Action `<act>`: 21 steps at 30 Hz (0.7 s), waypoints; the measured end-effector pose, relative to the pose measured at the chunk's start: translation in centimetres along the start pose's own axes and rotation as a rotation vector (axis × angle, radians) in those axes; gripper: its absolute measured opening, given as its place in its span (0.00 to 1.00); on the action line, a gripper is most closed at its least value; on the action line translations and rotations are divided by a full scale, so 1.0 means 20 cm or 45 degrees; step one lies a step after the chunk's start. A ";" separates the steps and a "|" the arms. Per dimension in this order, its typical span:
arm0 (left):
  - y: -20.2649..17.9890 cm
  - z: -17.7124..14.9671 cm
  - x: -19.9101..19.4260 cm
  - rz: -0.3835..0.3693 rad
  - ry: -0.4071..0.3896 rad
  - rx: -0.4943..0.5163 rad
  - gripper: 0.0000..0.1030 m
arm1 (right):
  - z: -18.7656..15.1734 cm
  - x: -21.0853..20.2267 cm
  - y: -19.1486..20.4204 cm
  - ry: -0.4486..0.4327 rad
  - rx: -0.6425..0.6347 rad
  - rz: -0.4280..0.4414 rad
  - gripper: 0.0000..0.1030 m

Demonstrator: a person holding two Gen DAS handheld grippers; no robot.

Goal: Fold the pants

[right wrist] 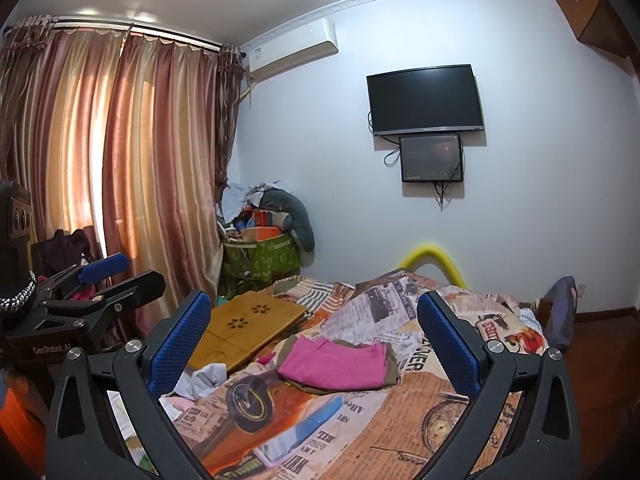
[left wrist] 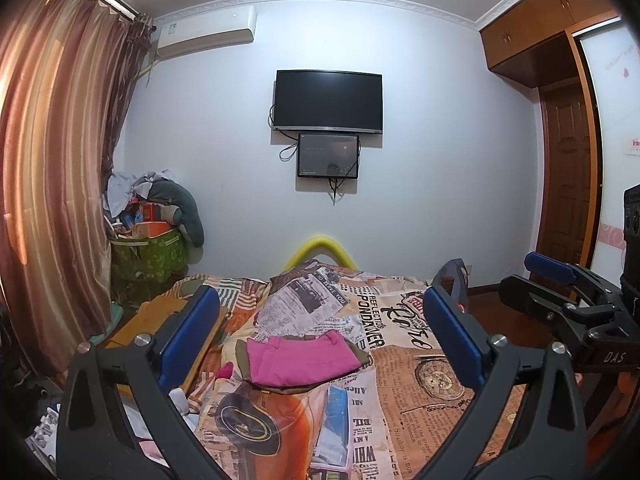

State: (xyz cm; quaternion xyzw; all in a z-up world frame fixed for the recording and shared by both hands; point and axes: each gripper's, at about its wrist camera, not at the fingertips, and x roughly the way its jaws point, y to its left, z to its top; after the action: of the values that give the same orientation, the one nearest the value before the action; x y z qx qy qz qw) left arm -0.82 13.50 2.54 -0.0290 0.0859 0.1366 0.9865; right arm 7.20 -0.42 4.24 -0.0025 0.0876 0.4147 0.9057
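The pink pants point(left wrist: 300, 360) lie on the bed point(left wrist: 420, 364), ahead of and below both grippers, already gathered into a compact flat bundle with an olive-brown layer showing under their edges; whether that is a lining or a separate garment cannot be told. The left gripper point(left wrist: 320, 336) hangs above the patterned bedspread with its blue-padded fingers spread wide and nothing between them, and the pants sit framed in the gap, slightly toward its left finger. The right gripper point(right wrist: 314, 340) is likewise spread and empty, with the pants ahead of it and roughly centred between its fingers; in the left wrist view it shows off to the right, well apart from the cloth. The fabric looks soft, light and limp, so it will probably sag and slide apart when lifted by one point and will give no stiffness to push against. It is neither fragile nor likely to be slippery against the textured pads. The best hold seems to be the thicker seamed edge at the far side of the bundle, where a waistband-like strip shows, pinching through all layers at two corners, one per gripper. A bamboo lap tray point(right wrist: 248, 328) lies beyond the right gripper's left finger, clear of the pants.
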 end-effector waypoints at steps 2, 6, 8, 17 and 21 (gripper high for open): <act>0.00 0.00 0.00 0.001 -0.001 -0.003 1.00 | 0.00 0.00 0.00 0.001 0.002 0.001 1.00; 0.01 -0.01 0.00 0.002 -0.001 -0.004 1.00 | -0.01 0.00 0.00 0.001 0.009 0.002 1.00; 0.00 -0.01 0.01 0.003 0.000 0.000 1.00 | -0.01 0.00 0.00 0.005 0.011 0.004 1.00; 0.00 -0.02 0.03 -0.015 0.014 -0.009 1.00 | -0.01 0.00 -0.01 0.007 0.008 0.000 1.00; 0.00 -0.02 0.03 -0.016 0.013 -0.014 1.00 | -0.01 0.00 -0.01 0.003 0.007 -0.001 1.00</act>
State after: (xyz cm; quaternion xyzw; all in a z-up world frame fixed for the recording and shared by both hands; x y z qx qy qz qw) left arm -0.34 13.57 2.10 -0.0357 0.0898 0.1308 0.9867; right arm 7.22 -0.56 4.06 -0.0004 0.0899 0.4142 0.9057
